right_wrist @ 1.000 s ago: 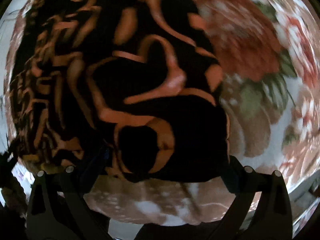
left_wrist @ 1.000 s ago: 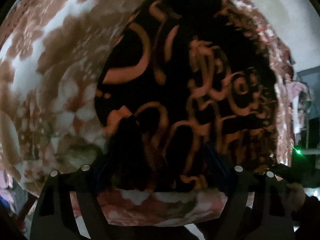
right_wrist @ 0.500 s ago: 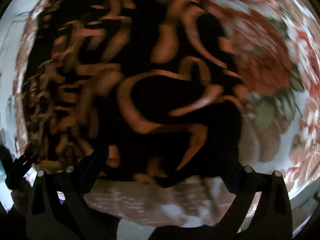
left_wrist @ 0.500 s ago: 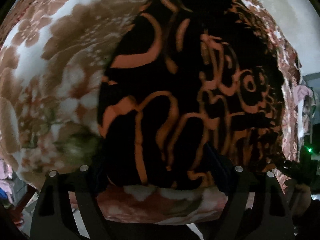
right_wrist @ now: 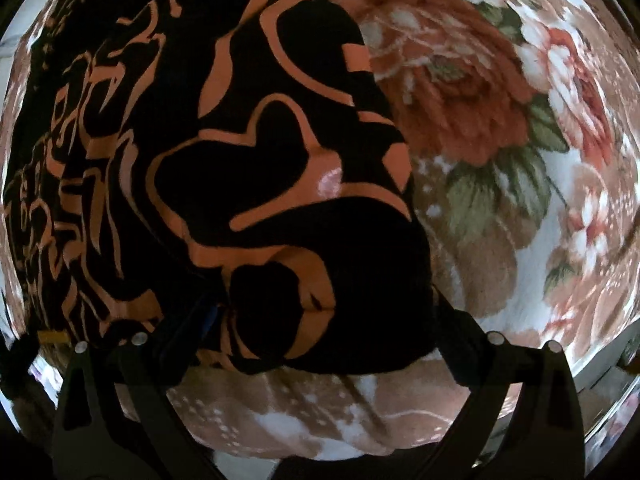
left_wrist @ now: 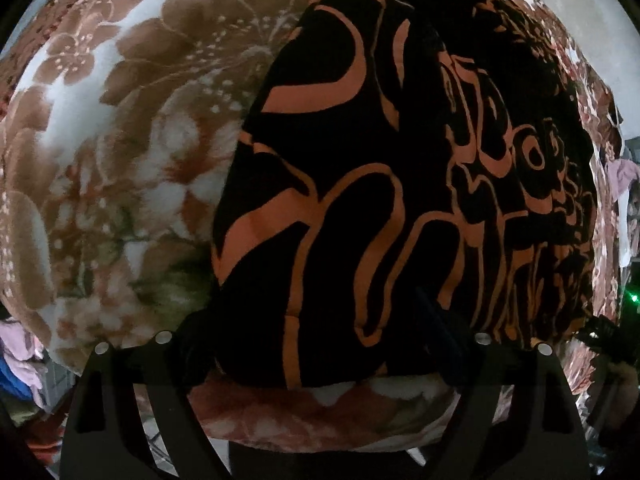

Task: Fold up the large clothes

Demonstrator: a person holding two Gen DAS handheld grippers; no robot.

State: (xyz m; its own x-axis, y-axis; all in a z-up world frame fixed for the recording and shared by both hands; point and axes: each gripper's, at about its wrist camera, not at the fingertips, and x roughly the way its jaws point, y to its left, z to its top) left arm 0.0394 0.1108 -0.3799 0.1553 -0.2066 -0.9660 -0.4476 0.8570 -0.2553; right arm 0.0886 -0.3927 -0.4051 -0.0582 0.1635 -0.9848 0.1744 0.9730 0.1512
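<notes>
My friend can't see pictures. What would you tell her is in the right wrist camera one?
A black garment with orange squiggles lies bunched on a fuzzy flowered blanket. The right gripper is low over its near edge, fingers wide on either side.

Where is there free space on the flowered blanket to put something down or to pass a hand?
In the left wrist view, the flowered blanket lies bare left of the black and orange garment. In the right wrist view, it lies bare right of the garment, around the big red flower. The middle is crowded: the garment covers it and drapes over both tools' fingers.
</notes>
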